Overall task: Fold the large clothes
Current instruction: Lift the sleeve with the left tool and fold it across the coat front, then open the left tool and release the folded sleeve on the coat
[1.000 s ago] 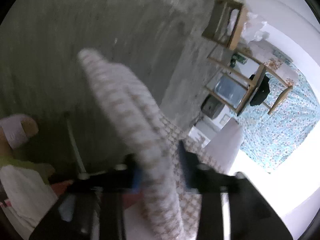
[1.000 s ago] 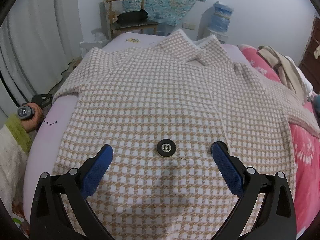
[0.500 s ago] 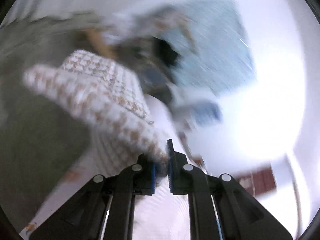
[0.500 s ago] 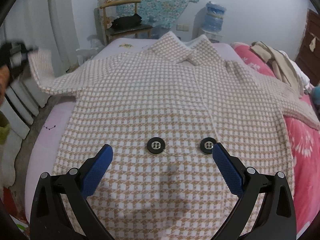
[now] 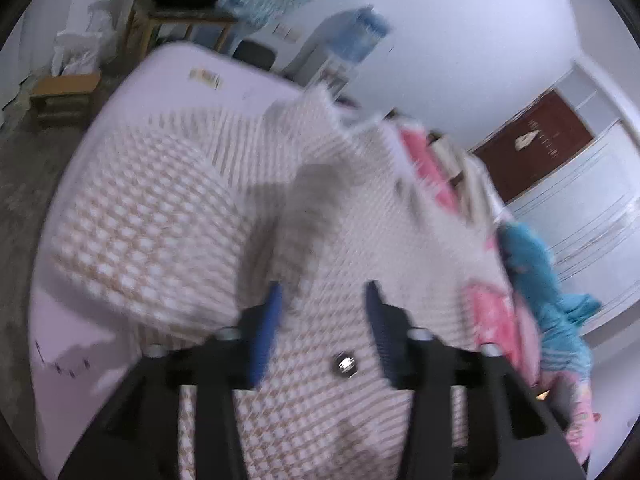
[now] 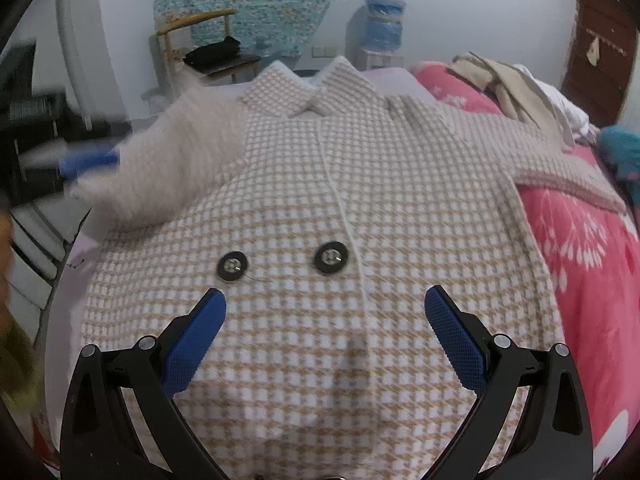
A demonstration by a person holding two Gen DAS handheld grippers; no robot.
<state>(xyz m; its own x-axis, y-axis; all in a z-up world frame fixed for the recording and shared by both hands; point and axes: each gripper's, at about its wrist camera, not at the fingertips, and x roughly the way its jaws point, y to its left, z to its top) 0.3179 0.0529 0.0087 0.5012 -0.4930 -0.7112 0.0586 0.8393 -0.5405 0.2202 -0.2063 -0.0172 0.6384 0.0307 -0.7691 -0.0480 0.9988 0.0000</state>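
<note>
A tan-and-white houndstooth coat (image 6: 320, 200) lies front-up on the bed, with two black buttons (image 6: 330, 258). Its left sleeve (image 6: 168, 160) is in the air, swung over the coat's left side; it is blurred. In the left wrist view the sleeve (image 5: 144, 232) lies to the left of my left gripper (image 5: 324, 292), whose blue pads stand apart with nothing between them. The left gripper also shows blurred at the left edge of the right wrist view (image 6: 86, 160). My right gripper (image 6: 326, 308) is open and empty, hovering over the coat's lower front.
The bed has a pale lilac sheet (image 5: 168, 72) and a pink floral quilt (image 6: 580, 240) on the right with beige clothes (image 6: 508, 80) and a teal item (image 5: 532, 264). A wooden chair (image 6: 200, 48) and a water dispenser (image 6: 380, 24) stand behind the bed.
My left gripper swung the sleeve up from the bed's left side and over the coat, then opened and let it go. The right gripper stayed open, drifting slightly over the coat.
</note>
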